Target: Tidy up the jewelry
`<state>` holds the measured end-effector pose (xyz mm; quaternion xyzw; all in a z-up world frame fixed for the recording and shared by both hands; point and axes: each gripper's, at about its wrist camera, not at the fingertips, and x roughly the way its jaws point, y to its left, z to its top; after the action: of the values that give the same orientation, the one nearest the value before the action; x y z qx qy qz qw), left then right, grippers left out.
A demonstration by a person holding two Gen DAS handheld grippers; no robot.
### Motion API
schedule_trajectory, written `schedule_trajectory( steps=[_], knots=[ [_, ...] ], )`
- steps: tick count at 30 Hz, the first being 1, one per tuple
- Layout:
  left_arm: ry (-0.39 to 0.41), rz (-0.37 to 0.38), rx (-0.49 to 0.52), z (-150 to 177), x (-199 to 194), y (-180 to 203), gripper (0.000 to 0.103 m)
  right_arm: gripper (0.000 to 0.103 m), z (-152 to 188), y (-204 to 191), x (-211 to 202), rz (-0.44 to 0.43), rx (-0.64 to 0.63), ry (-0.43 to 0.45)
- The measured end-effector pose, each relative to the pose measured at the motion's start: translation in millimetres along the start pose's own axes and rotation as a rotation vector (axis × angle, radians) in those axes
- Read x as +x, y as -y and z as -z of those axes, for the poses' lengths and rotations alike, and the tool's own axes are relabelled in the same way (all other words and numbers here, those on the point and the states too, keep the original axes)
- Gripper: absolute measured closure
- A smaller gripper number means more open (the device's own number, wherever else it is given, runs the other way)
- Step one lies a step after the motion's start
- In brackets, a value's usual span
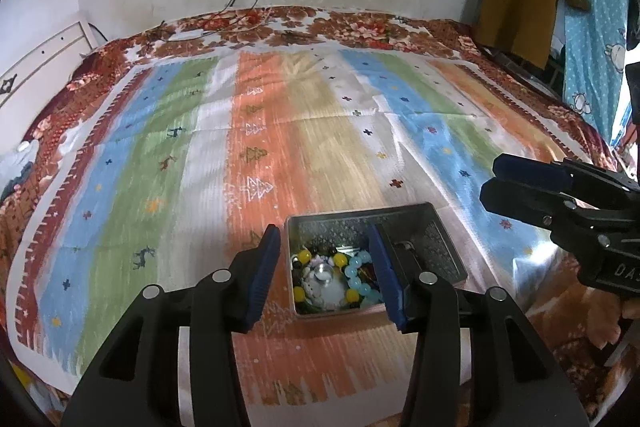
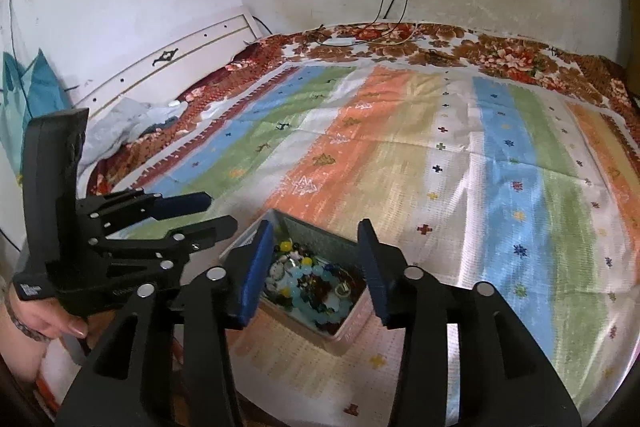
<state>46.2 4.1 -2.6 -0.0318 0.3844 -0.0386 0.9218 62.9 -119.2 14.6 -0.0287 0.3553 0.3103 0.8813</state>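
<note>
Now, left claw (image 1: 326,273): released, empty.
Right claw (image 2: 316,269): released, empty.
Risk: tin (image 1: 420,223) at twelve o'clock tips, spilling beads (image 1: 360,277).

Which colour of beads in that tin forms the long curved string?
The pale blue beads. They run in a joined arc through the tin, while the yellow beads sit singly, spaced apart around a whitish piece.

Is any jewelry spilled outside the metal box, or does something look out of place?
Nothing is spilled: the beads all lie inside the open metal box, jumbled in one heap. The striped cloth around it shows no loose pieces.
</note>
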Motion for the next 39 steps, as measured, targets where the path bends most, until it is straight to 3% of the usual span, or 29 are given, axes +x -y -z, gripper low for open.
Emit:
schedule_trajectory(
  steps=[10,17,21,34,39],
  knots=[
    [0.025,0.028,0.009,14.7,-22.3,3.6,0.043,0.034,13.2,-1.2,-12.6,0.003,-0.017,-0.002],
    [0.076,0.046,0.046,27.0,-41.3,10.2,0.016,0.018,22.0,-2.7,-23.5,0.001,-0.036,0.01],
    [0.084,0.06,0.047,30.7,-45.4,9.7,0.007,0.012,26.4,-6.2,-31.0,0.011,-0.061,0.033],
    [0.129,0.021,0.108,37.8,-52.5,21.0,0.006,0.009,35.2,-10.4,-40.6,0.016,-0.097,0.067],
    [0.152,-0.006,0.076,39.3,-56.5,17.5,0.006,0.009,38.8,-11.7,-46.0,0.015,-0.091,0.091]
  ],
)
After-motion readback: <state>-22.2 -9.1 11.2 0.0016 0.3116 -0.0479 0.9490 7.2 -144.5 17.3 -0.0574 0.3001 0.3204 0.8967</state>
